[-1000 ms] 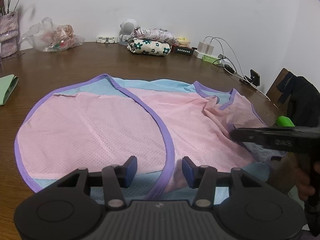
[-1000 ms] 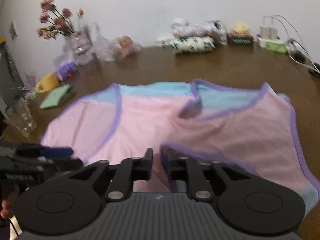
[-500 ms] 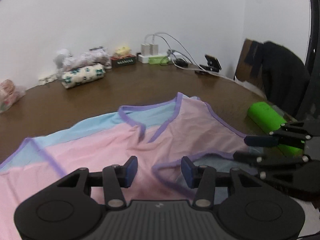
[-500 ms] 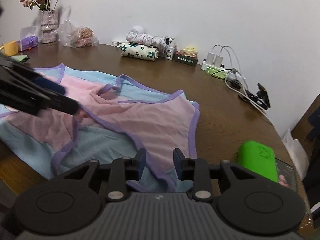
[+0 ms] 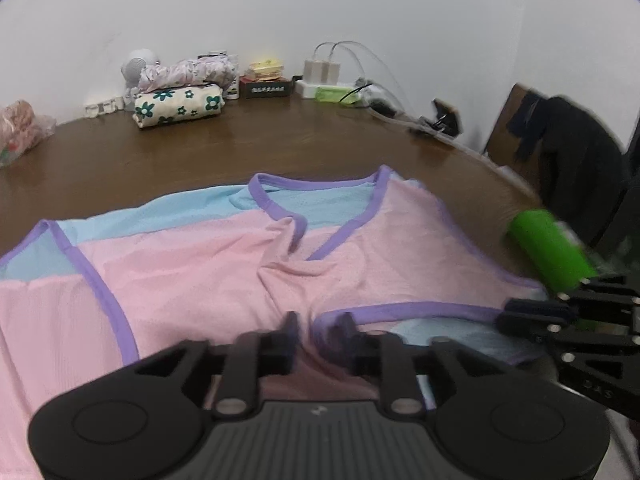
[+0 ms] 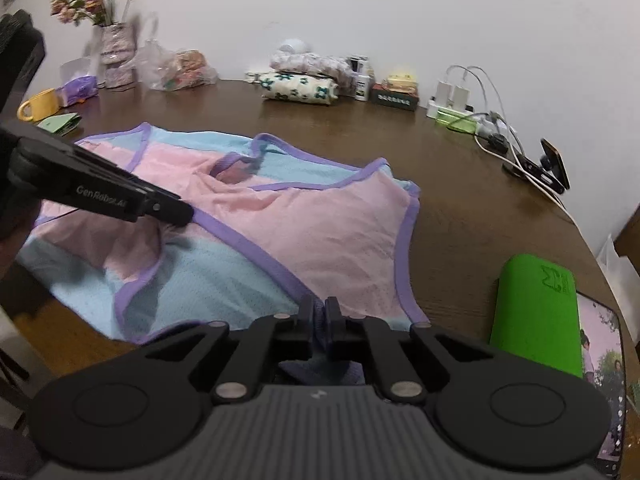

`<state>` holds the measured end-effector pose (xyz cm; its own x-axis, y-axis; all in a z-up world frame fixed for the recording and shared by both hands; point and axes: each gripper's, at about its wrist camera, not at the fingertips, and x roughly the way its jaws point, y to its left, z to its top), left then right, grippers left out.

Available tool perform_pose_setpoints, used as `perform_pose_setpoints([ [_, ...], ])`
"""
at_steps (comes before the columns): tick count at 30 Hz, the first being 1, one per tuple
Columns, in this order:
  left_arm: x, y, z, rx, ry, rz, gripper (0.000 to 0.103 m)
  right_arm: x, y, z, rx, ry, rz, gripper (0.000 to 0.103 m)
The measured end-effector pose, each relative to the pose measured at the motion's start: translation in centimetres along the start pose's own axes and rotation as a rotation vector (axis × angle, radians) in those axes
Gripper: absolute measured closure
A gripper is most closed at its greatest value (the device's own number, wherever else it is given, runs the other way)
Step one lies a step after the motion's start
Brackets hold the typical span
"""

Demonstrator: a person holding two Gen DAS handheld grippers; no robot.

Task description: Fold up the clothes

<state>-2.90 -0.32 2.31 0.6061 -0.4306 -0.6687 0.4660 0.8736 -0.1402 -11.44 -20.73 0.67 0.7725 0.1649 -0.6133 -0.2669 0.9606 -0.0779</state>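
change, left hand-held gripper (image 5: 314,330): half a second ago its fingers stood wide apart above the cloth; now they are drawn narrow, pinching the purple-edged fold of the shirt (image 5: 224,268) just ahead of them.
change, right hand-held gripper (image 6: 319,314): earlier its fingers were parted with the hem beyond them; now they are clamped together on the shirt's near hem, cloth bunched between and behind the tips.
change, views: both cameras sit closer to the cloth than before; the left view is slightly blurred.
shirt: one, pink front, blue back, purple trim, spread on the table (image 6: 460,184) ahead of both hand-held grippers, near edge at the table's rim.
hand-held grippers: two; in the left view the right one shows at the far right on the hem; in the right view the left one reaches in from the left onto the fold.
green roll (image 6: 536,312): one, on the table just right of the right hand-held gripper, beside the shirt, apart from it.
folded bundles (image 5: 178,106): two, stacked, far ahead by the wall.
mug (image 6: 38,105): one, yellow, far ahead to the left.
vase (image 6: 114,50): one, with flowers, far ahead left.
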Motion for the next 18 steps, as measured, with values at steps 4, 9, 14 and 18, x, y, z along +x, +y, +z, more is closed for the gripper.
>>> perform_pose_setpoints([
  [4, -5.2, 2.4, -2.0, 0.043, -0.081, -0.079, 0.056, -2.5, 0.8, 0.2, -0.068, -0.103, 0.141, 0.069],
  [9, -10.2, 7.0, -7.3, 0.083, -0.066, 0.02, 0.05, -2.6, 3.0, -0.7, -0.148, -0.1, 0.311, 0.068],
  [14, -12.2, 9.4, -10.8, 0.001, -0.085, 0.07, 0.051, -1.3, 5.6, -0.9, -0.168, -0.059, 0.354, 0.069],
  [18, -12.7, 10.0, -11.4, -0.023, -0.119, 0.042, 0.053, -0.7, 6.7, -0.7, -0.169, -0.026, 0.323, 0.071],
])
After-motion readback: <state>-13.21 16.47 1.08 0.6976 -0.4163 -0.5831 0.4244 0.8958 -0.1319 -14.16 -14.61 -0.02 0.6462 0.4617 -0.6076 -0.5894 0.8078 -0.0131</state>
